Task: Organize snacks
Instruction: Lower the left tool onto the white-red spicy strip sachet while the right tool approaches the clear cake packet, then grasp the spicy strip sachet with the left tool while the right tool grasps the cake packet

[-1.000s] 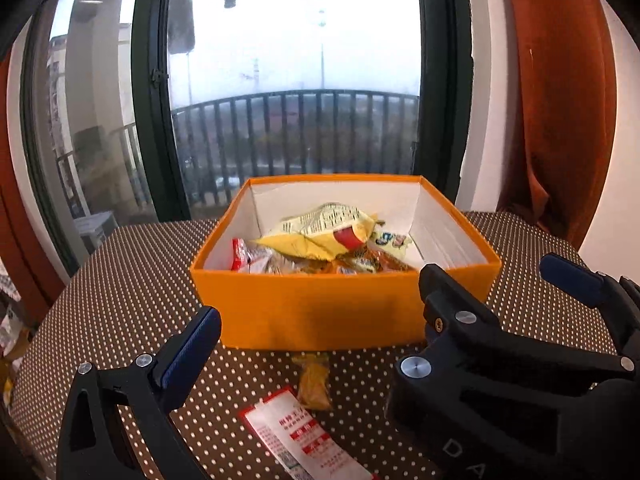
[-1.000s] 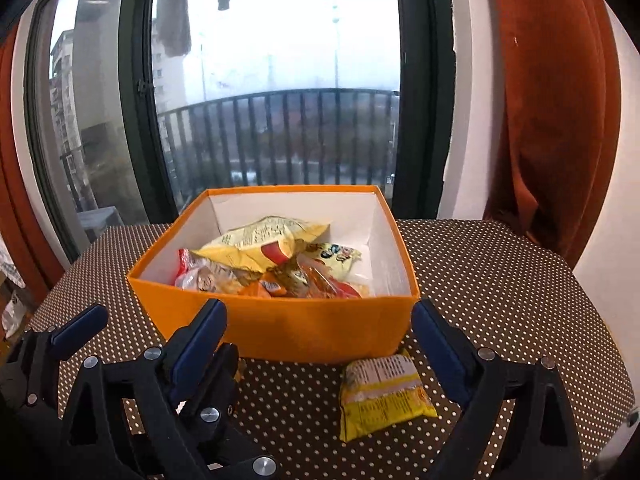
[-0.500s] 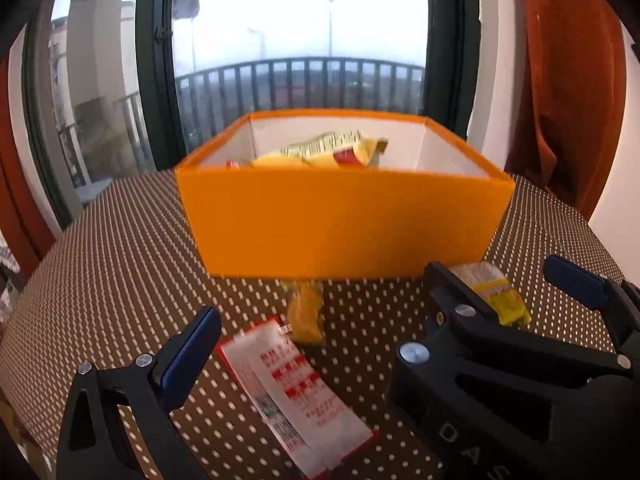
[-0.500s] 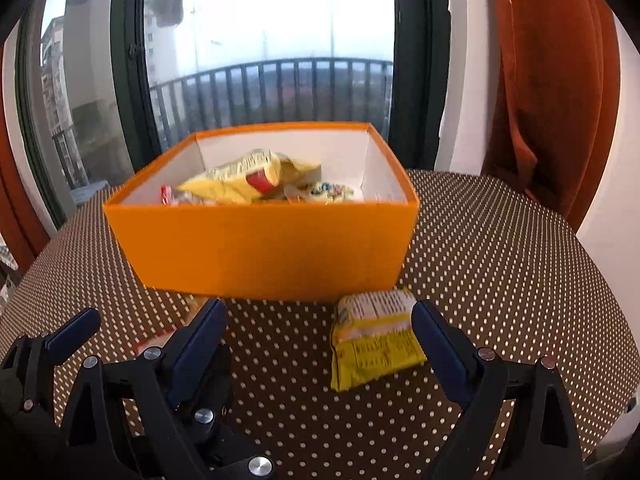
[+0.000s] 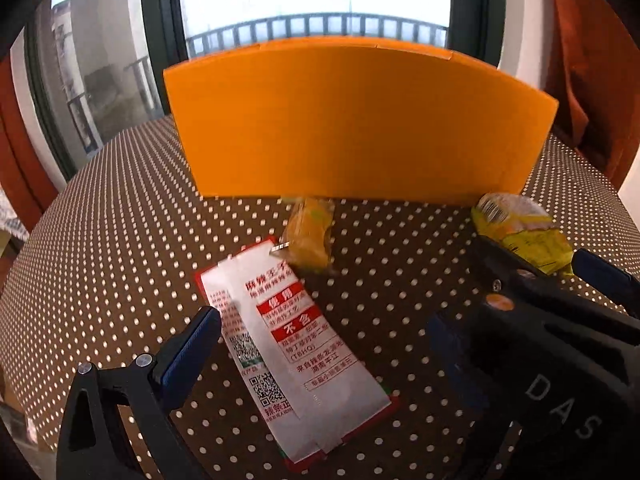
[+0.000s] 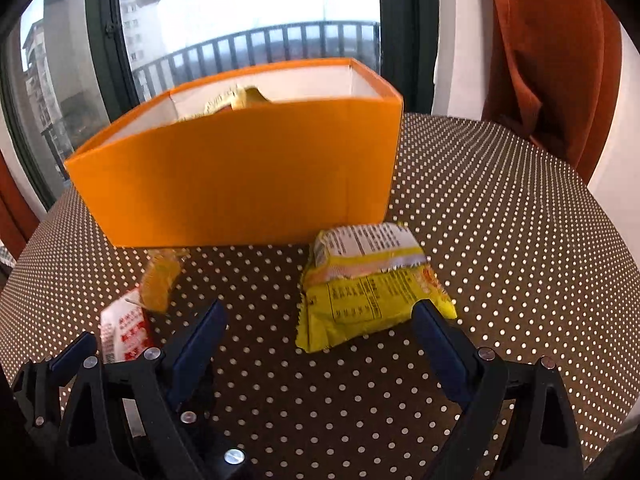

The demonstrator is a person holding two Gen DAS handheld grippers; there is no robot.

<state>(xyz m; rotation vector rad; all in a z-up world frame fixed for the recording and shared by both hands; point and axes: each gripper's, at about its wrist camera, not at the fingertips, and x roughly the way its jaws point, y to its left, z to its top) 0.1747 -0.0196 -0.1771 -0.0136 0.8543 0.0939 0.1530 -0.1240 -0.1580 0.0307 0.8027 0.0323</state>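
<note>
One orange box (image 6: 240, 184), three loose snack packets, two tools released: left tool (image 5: 320, 332), right tool (image 6: 320, 328)

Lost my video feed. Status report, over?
Both claws open, empty: left claw over red-and-white packet, right claw at yellow packet. Orange box beyond. Small orange snack touching red-and-white packet.

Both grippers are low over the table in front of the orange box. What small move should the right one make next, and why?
Probably ease the right gripper forward and down, then close on the yellow packet. Its jaws are open and straddle the packet, which lies flat on the dotted tablecloth, outside the orange box that already holds snacks.
</note>
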